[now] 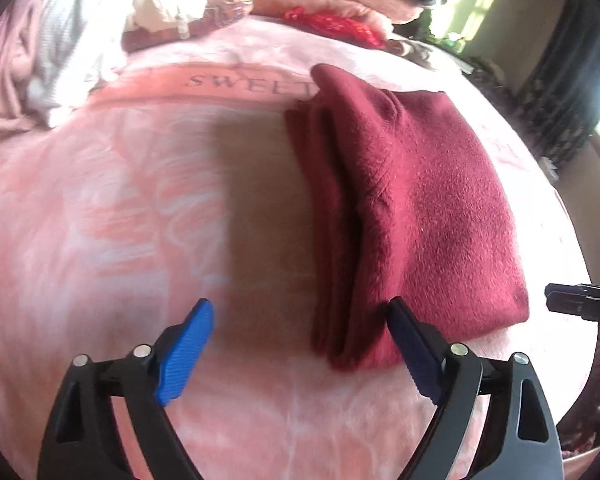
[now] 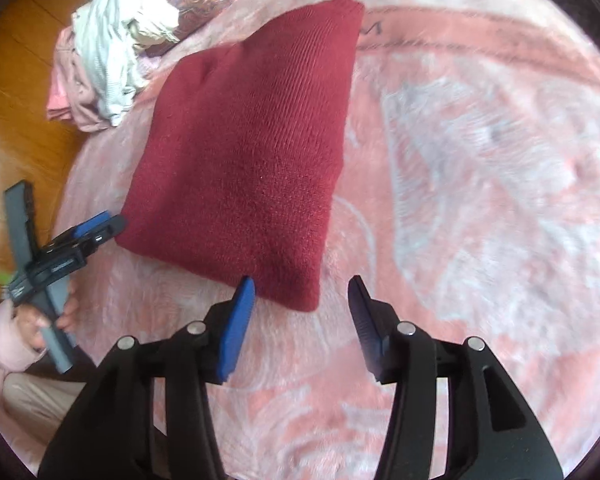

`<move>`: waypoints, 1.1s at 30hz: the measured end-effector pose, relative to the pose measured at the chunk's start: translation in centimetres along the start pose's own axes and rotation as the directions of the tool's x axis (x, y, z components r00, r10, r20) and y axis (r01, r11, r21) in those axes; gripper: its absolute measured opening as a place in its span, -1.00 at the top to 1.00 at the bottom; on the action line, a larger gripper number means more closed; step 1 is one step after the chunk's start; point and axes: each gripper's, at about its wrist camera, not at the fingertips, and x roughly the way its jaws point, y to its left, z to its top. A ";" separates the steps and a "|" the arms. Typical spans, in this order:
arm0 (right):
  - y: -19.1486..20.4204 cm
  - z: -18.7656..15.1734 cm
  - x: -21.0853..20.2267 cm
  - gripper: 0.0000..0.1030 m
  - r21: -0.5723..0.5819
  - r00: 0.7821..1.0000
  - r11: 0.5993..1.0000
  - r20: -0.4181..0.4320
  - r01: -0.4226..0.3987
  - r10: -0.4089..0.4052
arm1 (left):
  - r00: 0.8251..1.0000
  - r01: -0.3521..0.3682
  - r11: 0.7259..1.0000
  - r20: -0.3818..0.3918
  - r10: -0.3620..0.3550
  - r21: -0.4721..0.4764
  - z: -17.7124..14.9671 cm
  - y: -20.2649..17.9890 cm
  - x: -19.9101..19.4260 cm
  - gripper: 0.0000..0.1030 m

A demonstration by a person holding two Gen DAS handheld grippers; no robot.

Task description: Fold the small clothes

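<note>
folded red sweater (image 2: pixel 244 160) lies on pink blanket (image 2: pixel 480 184), at 12 o'clock from right gripper (image 2: pixel 302 300). left gripper (image 1: pixel 300 322) jaws wide, right jaws partly apart, both seemingly empty. clothes pile (image 2: pixel 112 52) at 10 o'clock.

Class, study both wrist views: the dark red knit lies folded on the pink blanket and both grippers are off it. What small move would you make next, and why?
Probably reach toward the pile of unfolded clothes at the blanket's edge for the next piece. The dark red knit already lies in a compact, layered rectangle, and both the left gripper and right gripper stand open with nothing between the pads, so this piece looks finished.
</note>
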 end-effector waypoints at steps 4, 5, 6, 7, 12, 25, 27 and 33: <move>1.7 -1.3 -2.1 -0.37 0.011 0.996 0.997 0.038 0.082 -0.082 | 0.999 -0.049 0.998 -0.023 0.049 -0.025 -0.4 -0.8 -2.3 -0.73; 2.4 -1.4 -2.7 -0.37 0.009 0.994 0.995 0.050 0.098 -0.099 | 0.998 -0.061 0.998 -0.019 0.060 -0.016 -0.4 -1.1 -3.0 -0.73; 3.1 -1.8 -3.7 -0.37 0.007 0.991 0.994 0.071 0.113 -0.113 | 0.997 -0.079 0.997 0.005 0.079 -0.007 -0.5 -1.6 -4.2 -0.73; 3.7 -2.1 -4.4 -0.38 0.009 0.989 0.993 0.093 0.117 -0.117 | 0.995 -0.090 0.996 0.030 0.090 -0.003 -0.6 -1.8 -5.0 -0.73; 4.9 -4.0 -8.1 -0.41 0.047 0.971 0.989 0.187 0.143 -0.149 | 0.985 -0.139 0.989 0.111 0.133 0.042 -1.3 -4.0 -9.2 -0.75; 6.3 -8.1 -8.5 -0.36 0.052 0.973 0.996 0.214 0.076 -0.086 | 0.977 -0.189 0.981 0.109 0.183 0.041 -5.2 -4.4 -11.3 -0.80; 6.6 -8.4 -8.6 -0.36 0.045 0.973 0.997 0.219 0.062 -0.070 | 0.978 -0.177 0.984 0.119 0.173 0.027 -5.6 -4.4 -11.7 -0.84; 7.8 -8.8 -8.0 -0.39 0.012 0.973 0.998 0.221 0.061 -0.062 | 0.984 -0.124 0.992 0.130 0.120 0.026 -6.0 -5.0 -12.0 -0.90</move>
